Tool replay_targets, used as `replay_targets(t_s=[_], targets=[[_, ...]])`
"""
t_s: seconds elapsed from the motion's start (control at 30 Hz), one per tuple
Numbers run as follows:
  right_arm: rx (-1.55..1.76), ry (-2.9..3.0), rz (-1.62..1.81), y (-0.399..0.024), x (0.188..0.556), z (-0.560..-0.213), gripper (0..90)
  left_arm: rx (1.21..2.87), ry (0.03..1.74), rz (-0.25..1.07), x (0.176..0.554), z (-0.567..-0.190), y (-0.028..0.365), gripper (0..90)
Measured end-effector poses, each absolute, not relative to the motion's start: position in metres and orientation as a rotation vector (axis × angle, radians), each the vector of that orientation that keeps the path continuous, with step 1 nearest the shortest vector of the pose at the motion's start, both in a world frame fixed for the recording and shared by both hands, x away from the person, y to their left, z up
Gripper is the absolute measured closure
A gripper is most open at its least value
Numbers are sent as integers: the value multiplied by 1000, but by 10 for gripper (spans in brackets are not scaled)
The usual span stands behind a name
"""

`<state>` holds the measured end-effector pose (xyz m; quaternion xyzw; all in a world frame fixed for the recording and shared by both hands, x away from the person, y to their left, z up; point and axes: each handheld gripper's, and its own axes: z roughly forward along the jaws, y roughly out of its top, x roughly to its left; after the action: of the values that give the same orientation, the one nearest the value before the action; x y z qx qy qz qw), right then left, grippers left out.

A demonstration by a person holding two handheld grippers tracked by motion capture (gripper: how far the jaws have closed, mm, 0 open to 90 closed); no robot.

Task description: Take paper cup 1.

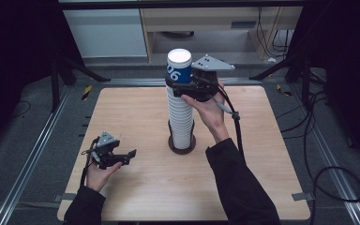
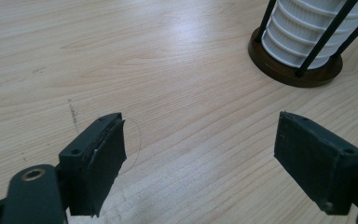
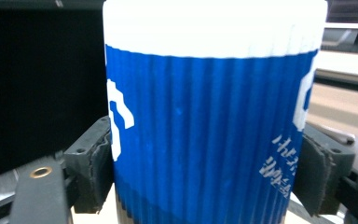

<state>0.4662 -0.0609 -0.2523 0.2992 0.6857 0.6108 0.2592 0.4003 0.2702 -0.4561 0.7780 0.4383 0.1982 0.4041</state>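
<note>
I am holding the right gripper point(image 1: 183, 86) up at the top of the tall cup stack point(image 1: 182, 119), and its jaws are clamping the blue cup point(image 1: 178, 68) that is sitting uppermost on that stack. In the right gripper view the blue cup point(image 3: 209, 135), ribbed, with white lettering and a white band around its rim, is standing upright between the two black pads point(image 3: 100, 163), which are pressing against its left and right sides low on the sleeve. The stack below it is made of white ribbed cups nested together, standing in a holder with a dark round base point(image 1: 182, 146) and thin black upright rods, near the middle of the wooden table point(image 1: 140, 187). My right hand point(image 1: 209, 110) is reaching in from the right of the stack, with the gripper's cable trailing down along the dark sleeve. I am keeping the left gripper point(image 1: 132, 154) low over the table, well apart from the stack and toward the near left part of the tabletop. In the left gripper view its jaws are standing wide apart with nothing between them, just bare wood grain below, and the holder's base point(image 2: 294, 70) with the lowest white cups is showing at the upper right, beyond the right jaw.
</note>
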Motion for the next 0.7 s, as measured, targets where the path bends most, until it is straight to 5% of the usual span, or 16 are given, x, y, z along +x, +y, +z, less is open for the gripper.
replay_targets(t_s=[0.7], targets=[[740,1765,1731,-74,458,-204,218,1959,1116,499,400,-456,271,160]])
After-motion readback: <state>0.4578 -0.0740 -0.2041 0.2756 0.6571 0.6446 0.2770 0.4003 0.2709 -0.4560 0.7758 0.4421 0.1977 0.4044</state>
